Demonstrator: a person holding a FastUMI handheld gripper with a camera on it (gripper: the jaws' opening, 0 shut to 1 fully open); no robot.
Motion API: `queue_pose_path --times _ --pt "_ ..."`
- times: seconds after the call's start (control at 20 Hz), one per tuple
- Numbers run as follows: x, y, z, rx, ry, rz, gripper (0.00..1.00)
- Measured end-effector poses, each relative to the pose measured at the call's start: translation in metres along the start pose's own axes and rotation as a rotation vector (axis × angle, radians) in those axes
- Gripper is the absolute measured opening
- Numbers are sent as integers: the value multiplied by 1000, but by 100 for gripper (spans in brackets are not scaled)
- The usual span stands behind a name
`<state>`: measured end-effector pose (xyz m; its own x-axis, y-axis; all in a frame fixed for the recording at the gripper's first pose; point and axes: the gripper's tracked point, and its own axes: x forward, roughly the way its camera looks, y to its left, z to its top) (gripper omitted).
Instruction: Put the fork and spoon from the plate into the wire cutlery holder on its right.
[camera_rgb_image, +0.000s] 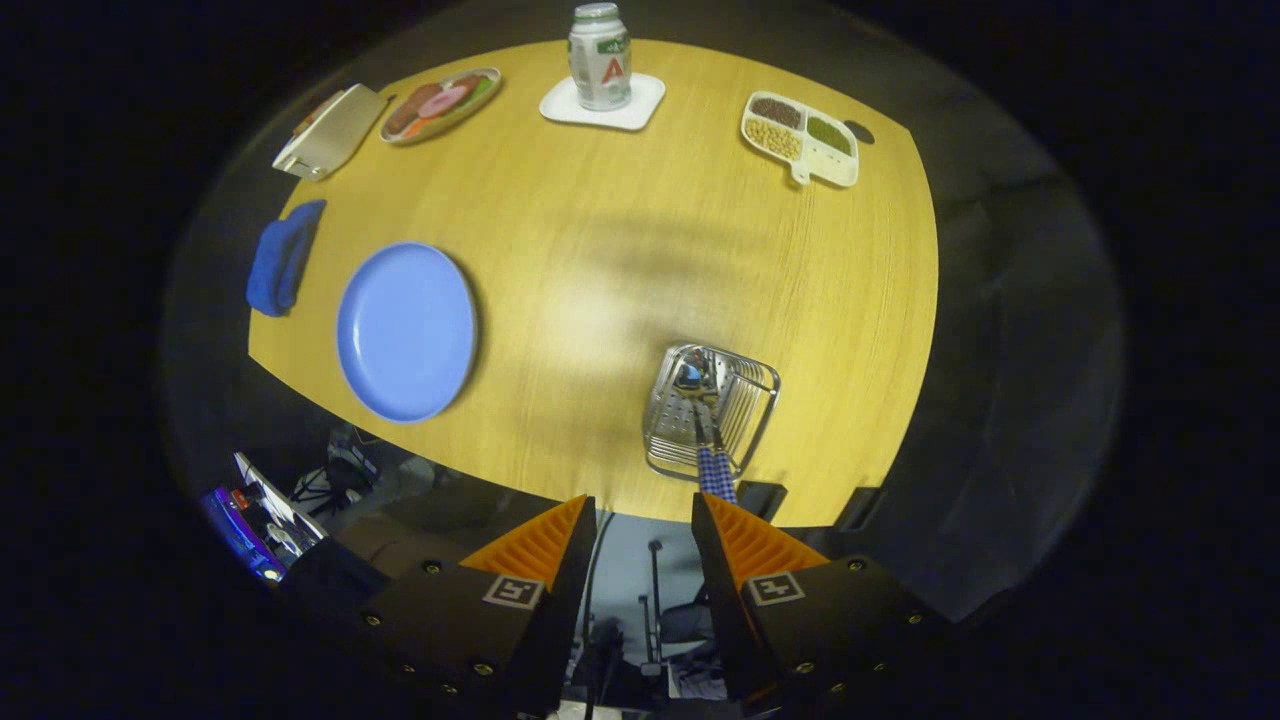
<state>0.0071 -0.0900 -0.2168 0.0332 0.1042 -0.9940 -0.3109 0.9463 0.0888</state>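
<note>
The blue plate (405, 330) lies bare on the wooden table (620, 260), off to the left beyond my fingers. The wire cutlery holder (710, 410) stands to the plate's right, just ahead of my right finger. Cutlery with a blue checked handle (716, 470) stands in it, the handle sticking out toward me, and metal ends show inside the basket. I cannot tell whether both the fork and the spoon are in there. My gripper (643, 520) hangs above the table's near edge, open, with nothing between its fingers.
At the far side stand a bottle on a white coaster (602, 60), a divided tray of beans (800, 137), a plate of food (440, 105) and a metal box (330, 132). A blue cloth (282, 258) lies left of the plate. Clutter sits on the floor below.
</note>
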Motion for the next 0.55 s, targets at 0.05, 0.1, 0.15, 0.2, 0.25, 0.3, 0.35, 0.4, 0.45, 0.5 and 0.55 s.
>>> queue_pose_path --times 0.05,0.1,0.15,0.2,0.25,0.3,0.35,0.4,0.45,0.5,0.55 --pt "-5 11 -1 2 -65 -7 59" --pt "-5 17 4 11 -141 -11 59" --pt "-10 24 11 25 -223 -16 59" --pt "-15 33 18 39 -311 -22 59" --pt "-23 42 26 52 -397 -24 66" --pt "-32 55 33 59 -482 -21 74" --pt "-42 62 41 66 -552 -29 75" --pt "-54 63 46 81 -624 -46 76" --pt "-67 65 50 84 -704 -60 87" --pt "-82 68 58 92 -793 -66 90" --pt "-103 74 65 102 -916 -52 91"
